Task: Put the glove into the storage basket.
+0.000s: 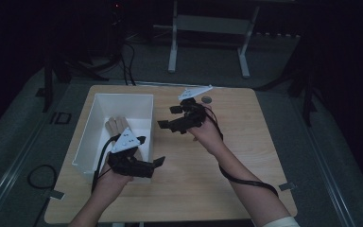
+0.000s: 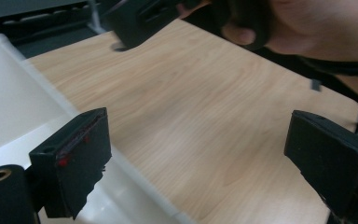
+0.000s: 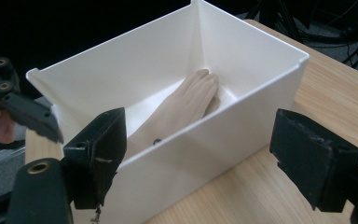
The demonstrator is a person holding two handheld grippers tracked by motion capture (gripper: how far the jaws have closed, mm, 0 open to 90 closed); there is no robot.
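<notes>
A white rectangular bin (image 1: 87, 137) is standing on the left half of the light wooden table (image 1: 208, 179), its long sides running away from the person. Inside the bin, a beige glove (image 3: 186, 105) is lying flat on the floor, fingers pointing toward the far end wall; in the high view the glove (image 1: 117, 125) is showing near the middle of the bin, partly covered by the left tool.

The left tongs (image 1: 152, 163) are hovering over the bin's near right corner, pointing away from the bin toward the open table. Their jaws are standing wide apart and are gripping nothing; in the left gripper view (image 2: 196, 158) only the bin's rim and bare wood are lying between them. A grey three-cornered plate (image 1: 125, 140) is sitting on top of this tool, above the bin's interior.

The right tongs (image 1: 170, 117) are hanging just to the right of the bin, well clear of its wall, pointing at the bin's right side. Their jaws are likewise spread open and are holding nothing; the right gripper view (image 3: 198, 149) is looking between them at the bin's near wall and the glove beyond it. Neither pair of tongs is touching the glove or the bin.

A small dark round object (image 1: 206, 100) is lying on the table well to the right of the bin, near the table's far edge; what it is cannot be told.
</notes>
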